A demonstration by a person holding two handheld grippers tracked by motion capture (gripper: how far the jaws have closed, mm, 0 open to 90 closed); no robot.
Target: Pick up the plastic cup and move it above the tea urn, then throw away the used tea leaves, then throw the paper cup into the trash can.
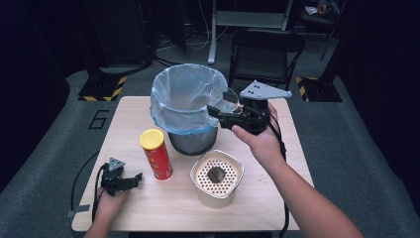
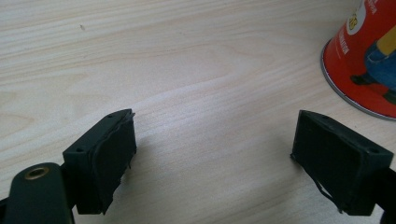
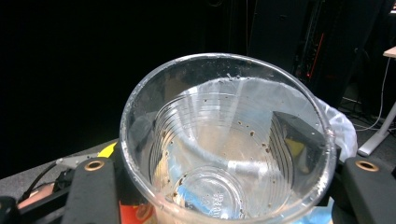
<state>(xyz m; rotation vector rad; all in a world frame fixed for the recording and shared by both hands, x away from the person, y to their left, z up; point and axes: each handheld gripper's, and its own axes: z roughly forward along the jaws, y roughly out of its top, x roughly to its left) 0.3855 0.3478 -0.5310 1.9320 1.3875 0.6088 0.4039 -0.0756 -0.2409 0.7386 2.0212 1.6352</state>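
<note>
The clear plastic cup (image 3: 227, 144), ribbed and flecked with brown specks, sits clamped between the right gripper's (image 1: 229, 110) fingers, raised beside the bin's (image 1: 190, 106) rim. The left gripper (image 1: 125, 180) rests wide open, empty, on the pale wooden desk (image 1: 148, 208). Beyond, grey floor and perhaps a dark chair (image 1: 265, 52).

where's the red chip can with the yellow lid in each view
High view: the red cylindrical chip can with the yellow lid stands left of centre on the wooden table, beside the bin.
Left gripper view: its red base sits at the upper right edge.
Right gripper view: cannot be told through the clear plastic cup.
Shared landmark: the wooden table.
</note>
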